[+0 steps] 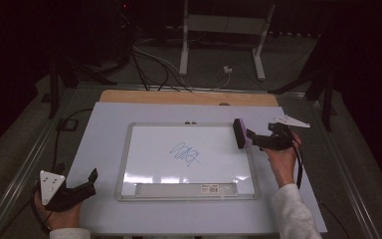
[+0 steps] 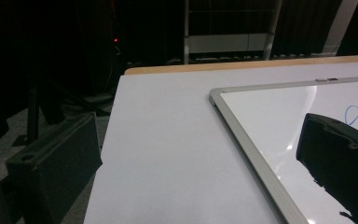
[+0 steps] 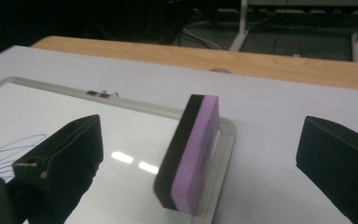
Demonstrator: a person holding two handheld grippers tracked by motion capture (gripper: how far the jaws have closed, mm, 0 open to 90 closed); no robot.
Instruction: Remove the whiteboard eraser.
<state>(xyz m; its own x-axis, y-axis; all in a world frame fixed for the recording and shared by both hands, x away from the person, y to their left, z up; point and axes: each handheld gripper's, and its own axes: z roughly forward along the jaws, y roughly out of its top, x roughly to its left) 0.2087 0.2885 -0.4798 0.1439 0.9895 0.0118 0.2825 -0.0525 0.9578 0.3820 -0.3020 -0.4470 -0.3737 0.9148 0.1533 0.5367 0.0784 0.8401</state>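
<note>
- High view: the whiteboard (image 1: 189,162) lies flat on the pale table cover (image 1: 104,129), a blue scribble (image 1: 185,153) at its middle. The eraser (image 1: 239,133) stands on edge at the board's upper right corner. The right gripper (image 1: 252,137) sits just beside it, jaws apart. The left gripper (image 1: 87,181) rests off the board's lower left, well apart from it, jaws spread.
- Left gripper view: its jaws stand wide with nothing between them; the board's metal frame (image 2: 247,149) runs across the path ahead.
- Right gripper view: the purple-and-black eraser (image 3: 191,154) stands between the wide jaws, touching neither, on the frame's corner. The wooden table edge (image 3: 261,63) lies behind.
</note>
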